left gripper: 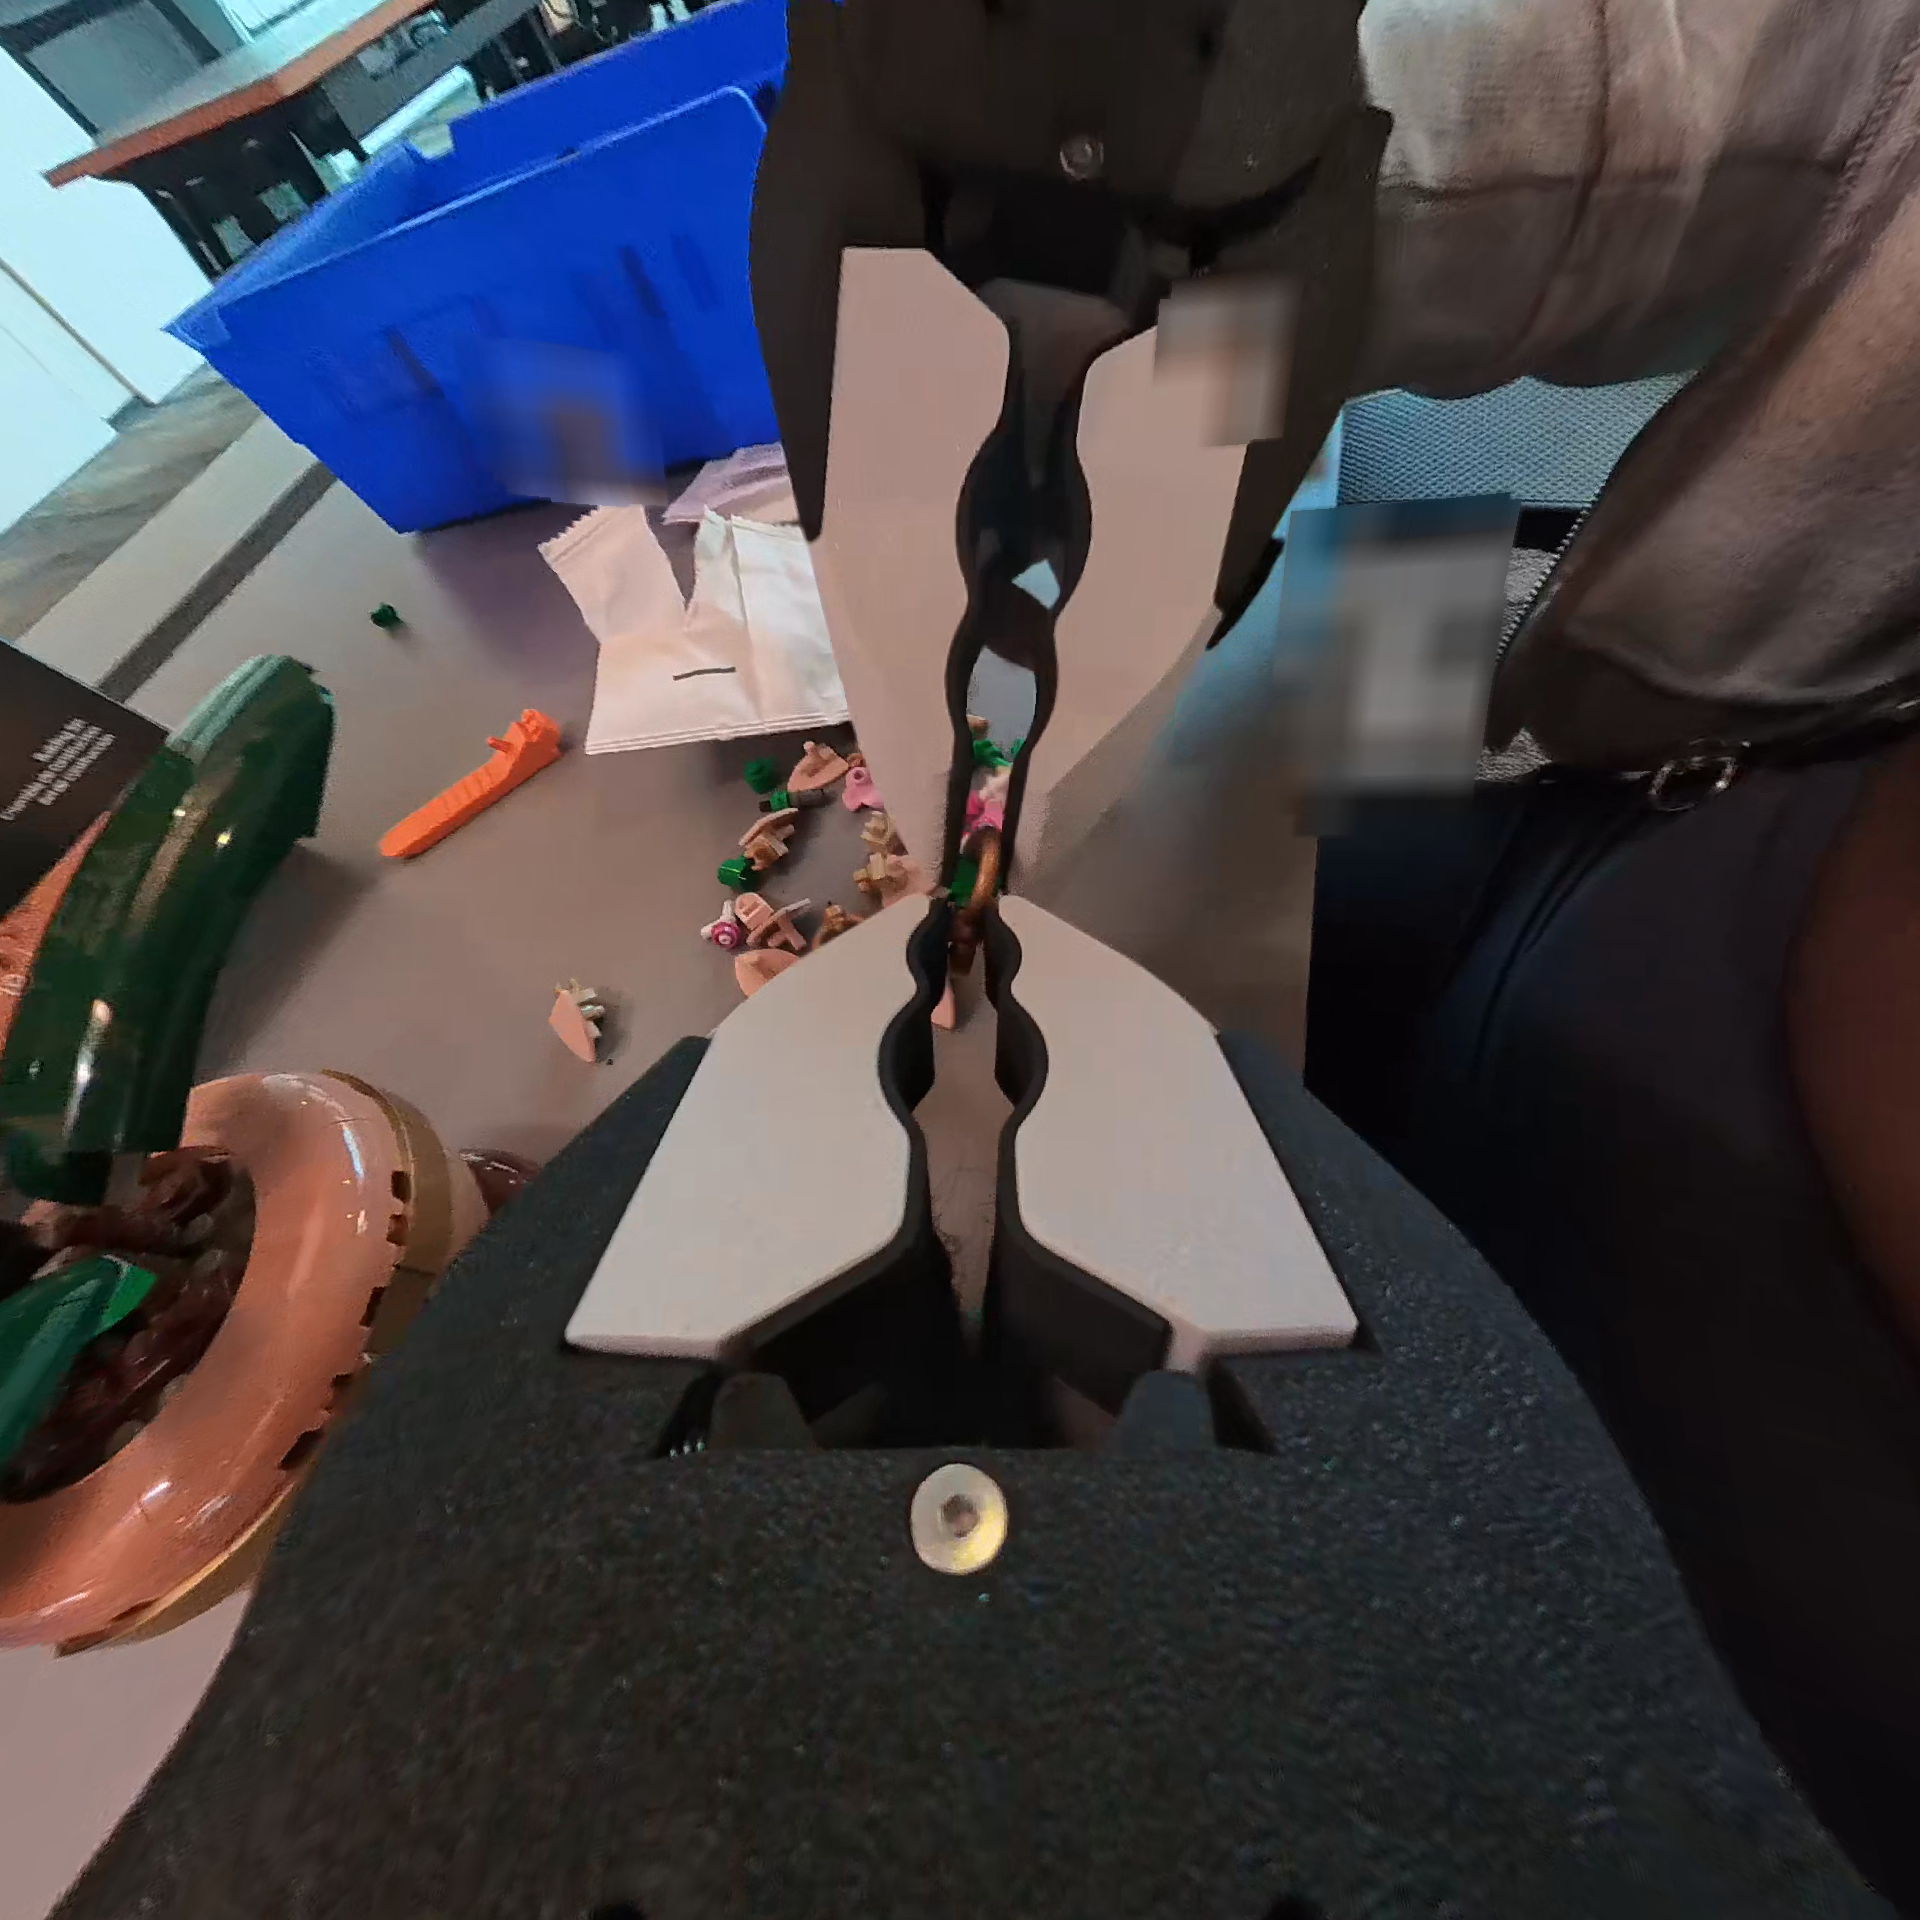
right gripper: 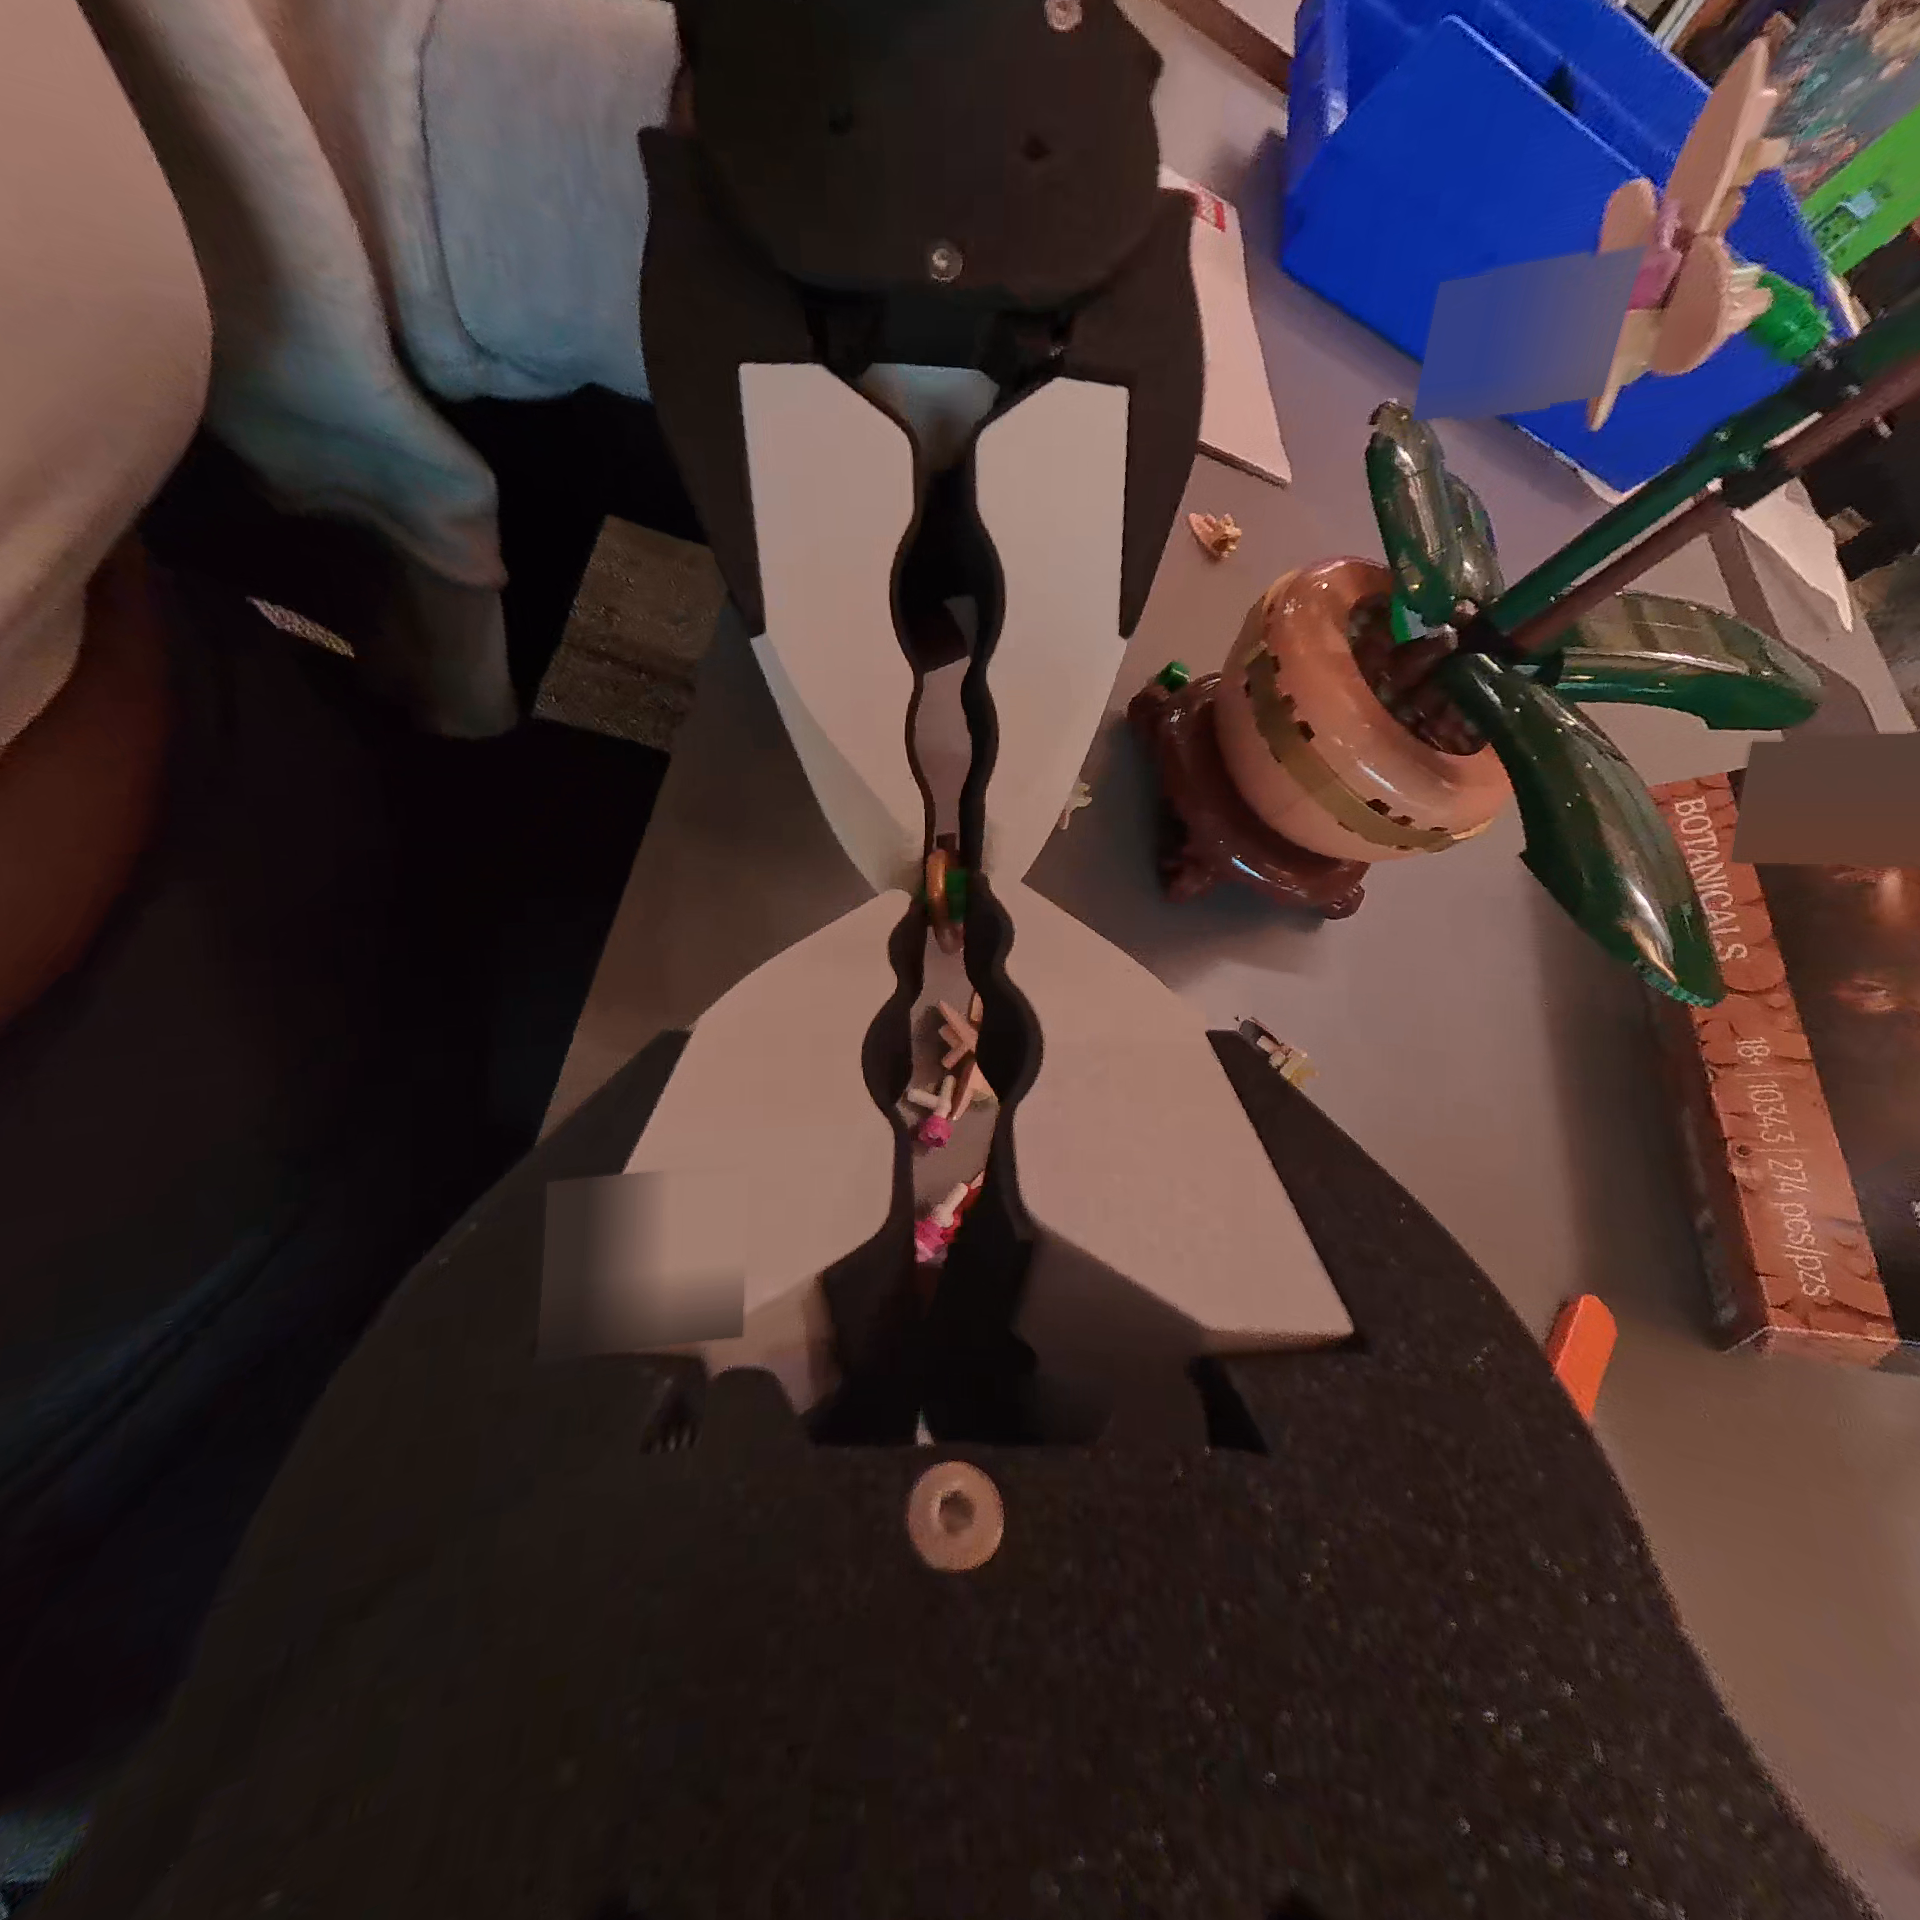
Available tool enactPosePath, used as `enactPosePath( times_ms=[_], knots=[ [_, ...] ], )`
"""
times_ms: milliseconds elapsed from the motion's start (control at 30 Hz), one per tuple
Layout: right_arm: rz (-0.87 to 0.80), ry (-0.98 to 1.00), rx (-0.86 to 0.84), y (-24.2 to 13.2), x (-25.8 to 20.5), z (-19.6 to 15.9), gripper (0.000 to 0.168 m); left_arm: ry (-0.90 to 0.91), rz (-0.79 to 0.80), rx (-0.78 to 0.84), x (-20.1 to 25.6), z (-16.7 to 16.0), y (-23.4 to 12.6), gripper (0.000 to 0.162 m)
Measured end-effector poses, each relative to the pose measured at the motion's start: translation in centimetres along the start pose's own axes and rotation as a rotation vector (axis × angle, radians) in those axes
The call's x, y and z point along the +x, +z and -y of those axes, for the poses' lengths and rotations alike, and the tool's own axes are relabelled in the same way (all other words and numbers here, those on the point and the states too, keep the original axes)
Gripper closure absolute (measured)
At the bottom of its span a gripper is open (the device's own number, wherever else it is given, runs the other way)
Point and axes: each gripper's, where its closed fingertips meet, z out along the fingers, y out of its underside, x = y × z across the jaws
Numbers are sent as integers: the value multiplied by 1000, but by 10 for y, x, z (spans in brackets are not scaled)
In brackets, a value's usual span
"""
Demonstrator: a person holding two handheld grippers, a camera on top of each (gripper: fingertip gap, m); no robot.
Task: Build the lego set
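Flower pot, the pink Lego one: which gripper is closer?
Left. The pot sits beside the left gripper; the right gripper lies farther off, meeting it tip to tip on a gold piece.

Printed writing runs along the box (right gripper: 1766, 1122) side.

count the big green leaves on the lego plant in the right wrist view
3: an upright leaf behind the pot, one stretching right, one drooping toward the box. Another may be hidden behind the upright one.
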Motion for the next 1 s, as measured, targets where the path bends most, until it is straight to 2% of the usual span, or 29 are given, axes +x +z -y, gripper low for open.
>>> enactPosePath(
  times_ms=[233, 500, 1000],
  knots=[
    [-1, 223, 180, -14, 7, 11, 163, 14, 34, 123, -6, 15, -9, 157],
    [-35, 311, 224, -17, 10, 10, 163, 83, 119, 140, -10, 21, -8, 159],
    [-531, 432, 110, -11, 36, -11, 162, -79, 323, 8, -34, 5, 6, 160]
  ],
)
